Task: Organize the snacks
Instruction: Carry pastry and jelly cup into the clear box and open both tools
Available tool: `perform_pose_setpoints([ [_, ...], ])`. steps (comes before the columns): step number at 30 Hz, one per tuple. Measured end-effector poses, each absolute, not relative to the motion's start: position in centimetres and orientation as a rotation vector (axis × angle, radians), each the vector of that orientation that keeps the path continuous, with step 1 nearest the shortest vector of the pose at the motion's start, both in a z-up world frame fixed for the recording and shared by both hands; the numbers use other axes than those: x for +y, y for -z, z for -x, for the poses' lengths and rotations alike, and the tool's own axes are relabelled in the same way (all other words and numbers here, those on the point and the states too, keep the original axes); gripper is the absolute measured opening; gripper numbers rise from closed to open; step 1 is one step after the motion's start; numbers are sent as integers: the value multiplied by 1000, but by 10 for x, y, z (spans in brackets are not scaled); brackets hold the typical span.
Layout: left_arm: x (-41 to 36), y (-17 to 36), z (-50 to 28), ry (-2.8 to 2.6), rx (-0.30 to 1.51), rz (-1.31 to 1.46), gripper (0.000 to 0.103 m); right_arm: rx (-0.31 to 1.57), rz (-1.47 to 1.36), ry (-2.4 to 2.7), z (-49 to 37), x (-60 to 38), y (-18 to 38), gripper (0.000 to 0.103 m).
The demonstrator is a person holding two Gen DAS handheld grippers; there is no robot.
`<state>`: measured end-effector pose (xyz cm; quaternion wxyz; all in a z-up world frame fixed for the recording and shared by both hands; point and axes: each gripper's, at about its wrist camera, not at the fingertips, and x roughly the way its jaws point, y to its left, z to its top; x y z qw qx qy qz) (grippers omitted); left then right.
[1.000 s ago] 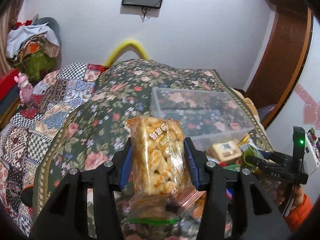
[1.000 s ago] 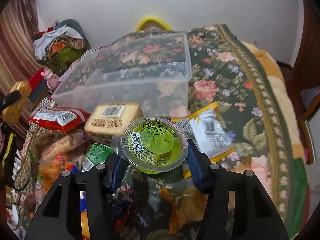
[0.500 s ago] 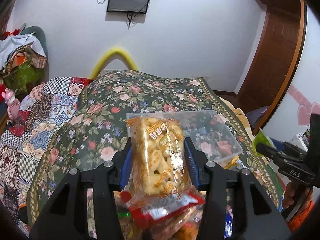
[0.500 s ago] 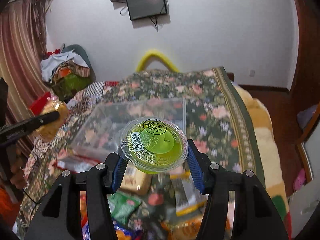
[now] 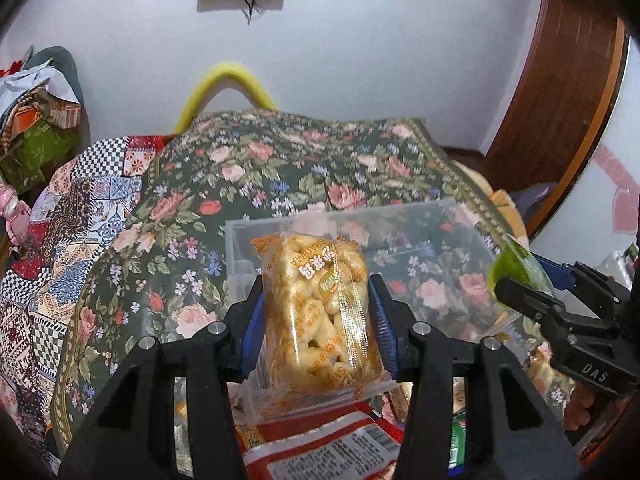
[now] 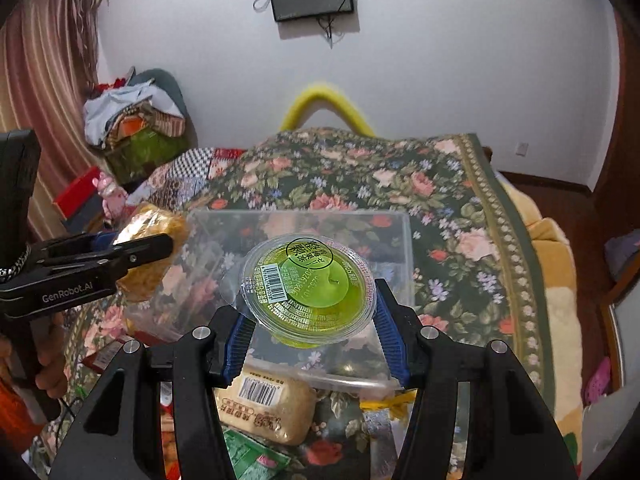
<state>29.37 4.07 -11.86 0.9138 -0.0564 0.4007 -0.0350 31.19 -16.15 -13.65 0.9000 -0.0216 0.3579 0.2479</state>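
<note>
Floral bedspread (image 5: 248, 184) bears a clear bin (image 6: 400, 240); left tongs (image 5: 316, 316) pinch puff bag (image 5: 320, 312), right tongs (image 6: 310, 316) pinch jelly cup (image 6: 310, 288).

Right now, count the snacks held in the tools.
2: the bag of puffed snacks in the left tool, the green jelly cup in the right tool. Others lie below.

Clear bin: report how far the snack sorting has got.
Done: nothing yet; the clear bin looks empty, only the floral blanket showing through it. In hand: the left gripper holds a yellow puffed-snack bag, the right gripper a green jelly cup, both raised by the bin. Left: dropping these in, then the tan cake packet and red packet lying in front.
</note>
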Motion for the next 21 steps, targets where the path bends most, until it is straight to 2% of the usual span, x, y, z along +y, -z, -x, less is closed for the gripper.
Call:
perform_pose_setpoints([
  [12, 33, 146, -313, 75, 935, 102, 48, 857, 89, -489, -330, -151, 167, 53],
  [19, 32, 136, -307, 73, 908, 92, 51, 860, 76, -490, -325, -152, 164, 55],
  [21, 33, 131, -303, 75, 897, 97, 51, 841, 85, -485, -322, -153, 158, 58],
])
